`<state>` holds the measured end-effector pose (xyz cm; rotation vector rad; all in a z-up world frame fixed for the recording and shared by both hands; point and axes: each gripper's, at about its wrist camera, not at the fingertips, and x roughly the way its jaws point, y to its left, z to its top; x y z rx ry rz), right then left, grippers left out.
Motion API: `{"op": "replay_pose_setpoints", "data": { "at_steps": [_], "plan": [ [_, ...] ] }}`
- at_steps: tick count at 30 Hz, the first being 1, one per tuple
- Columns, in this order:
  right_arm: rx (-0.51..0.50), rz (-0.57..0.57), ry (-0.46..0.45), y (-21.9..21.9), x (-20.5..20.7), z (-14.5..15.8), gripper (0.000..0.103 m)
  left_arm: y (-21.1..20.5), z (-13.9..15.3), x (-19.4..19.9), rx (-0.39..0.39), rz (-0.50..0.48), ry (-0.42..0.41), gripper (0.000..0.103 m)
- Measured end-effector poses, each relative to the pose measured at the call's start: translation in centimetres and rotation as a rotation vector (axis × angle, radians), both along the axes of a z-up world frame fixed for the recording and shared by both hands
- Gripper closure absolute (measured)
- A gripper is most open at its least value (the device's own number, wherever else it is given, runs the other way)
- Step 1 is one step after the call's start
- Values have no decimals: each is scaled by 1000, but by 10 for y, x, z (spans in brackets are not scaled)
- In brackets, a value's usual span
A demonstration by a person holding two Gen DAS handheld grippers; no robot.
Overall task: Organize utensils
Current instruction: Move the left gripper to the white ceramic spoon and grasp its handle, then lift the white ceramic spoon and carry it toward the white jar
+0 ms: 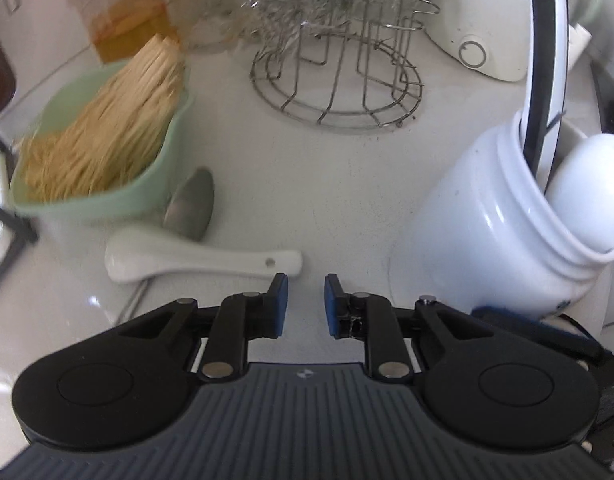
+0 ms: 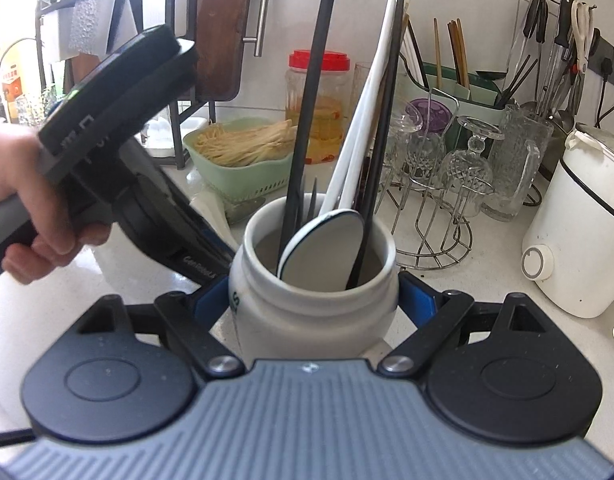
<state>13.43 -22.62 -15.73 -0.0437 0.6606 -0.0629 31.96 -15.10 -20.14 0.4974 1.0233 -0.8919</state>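
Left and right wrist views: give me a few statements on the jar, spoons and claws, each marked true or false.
1. The right claw grips the white jar. True.
2. The left claw holds the white spoon. False: nothing is between its pads; the spoon lies on the counter.
3. The jar is empty. False: chopsticks and a ladle stand in it.
4. A metal spoon lies beside the green basket. True.
5. The wire rack holds glassware. True.
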Motion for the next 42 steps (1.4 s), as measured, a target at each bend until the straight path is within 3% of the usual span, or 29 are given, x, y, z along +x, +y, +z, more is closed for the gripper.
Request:
{"op": "replay_pose_setpoints", "data": {
  "at_steps": [5, 10, 12, 19, 27, 38, 41, 42],
  "plan": [
    [1, 0, -1, 0, 0, 0, 12, 14, 8, -3, -47, 81, 27, 80],
    [12, -3, -2, -1, 0, 0, 12, 33, 18, 16, -105, 299, 4, 78],
    [14, -4, -2, -1, 0, 0, 12, 37, 20, 28, -102, 384, -22, 69],
    [15, -6, -3, -1, 0, 0, 12, 45, 24, 55, -79, 528, -69, 40],
    [15, -5, -2, -1, 0, 0, 12, 44, 3, 81, -91, 717, 2, 39],
    [18, -1, -2, -3, 0, 0, 12, 32, -5, 86, -63, 756, 27, 42],
    [17, -2, -2, -2, 0, -1, 12, 31, -6, 86, -70, 749, 29, 47],
    [18, -2, -2, -3, 0, -1, 12, 32, -6, 85, -75, 745, 32, 61]
  ]
}}
